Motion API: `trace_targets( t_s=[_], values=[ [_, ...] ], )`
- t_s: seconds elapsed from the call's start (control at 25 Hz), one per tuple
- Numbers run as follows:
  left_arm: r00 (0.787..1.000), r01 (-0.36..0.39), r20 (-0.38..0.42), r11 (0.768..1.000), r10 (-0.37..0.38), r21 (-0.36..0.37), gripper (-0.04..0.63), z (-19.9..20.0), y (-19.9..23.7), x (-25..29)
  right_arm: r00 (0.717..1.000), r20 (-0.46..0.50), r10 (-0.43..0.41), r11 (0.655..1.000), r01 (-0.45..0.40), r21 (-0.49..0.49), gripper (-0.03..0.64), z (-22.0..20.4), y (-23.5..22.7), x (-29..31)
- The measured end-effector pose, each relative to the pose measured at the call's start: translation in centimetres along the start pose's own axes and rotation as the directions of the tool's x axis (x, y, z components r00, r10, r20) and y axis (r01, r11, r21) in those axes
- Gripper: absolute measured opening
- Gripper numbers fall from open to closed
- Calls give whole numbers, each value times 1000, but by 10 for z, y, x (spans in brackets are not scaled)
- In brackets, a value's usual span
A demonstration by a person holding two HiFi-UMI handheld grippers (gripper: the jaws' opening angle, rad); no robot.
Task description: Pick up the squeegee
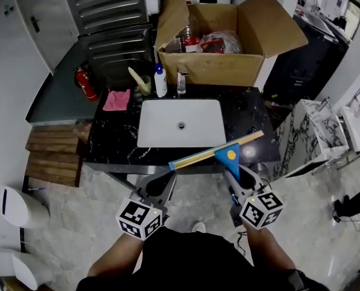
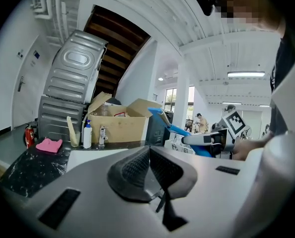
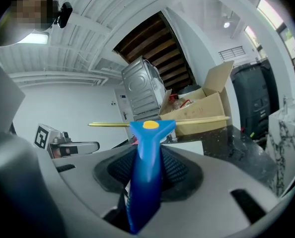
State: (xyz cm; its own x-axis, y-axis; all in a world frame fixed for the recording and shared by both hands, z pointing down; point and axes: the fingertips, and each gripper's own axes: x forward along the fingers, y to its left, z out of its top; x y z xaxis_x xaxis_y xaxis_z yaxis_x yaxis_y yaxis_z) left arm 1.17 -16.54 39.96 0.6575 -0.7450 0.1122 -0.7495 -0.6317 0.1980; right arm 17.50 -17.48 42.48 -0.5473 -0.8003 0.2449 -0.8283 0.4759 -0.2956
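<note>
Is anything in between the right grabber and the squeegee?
No, nothing is in the way. The right gripper is shut on the blue handle of the squeegee.
</note>
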Motion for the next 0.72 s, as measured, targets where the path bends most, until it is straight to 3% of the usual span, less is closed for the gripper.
trace_targets(
  t_s=[0.72],
  values=[
    [1000,-2,-14,1000,2,-14,17,-2,54,-42,998,20,-55,998,55,11,140,-1,44,33]
  ],
)
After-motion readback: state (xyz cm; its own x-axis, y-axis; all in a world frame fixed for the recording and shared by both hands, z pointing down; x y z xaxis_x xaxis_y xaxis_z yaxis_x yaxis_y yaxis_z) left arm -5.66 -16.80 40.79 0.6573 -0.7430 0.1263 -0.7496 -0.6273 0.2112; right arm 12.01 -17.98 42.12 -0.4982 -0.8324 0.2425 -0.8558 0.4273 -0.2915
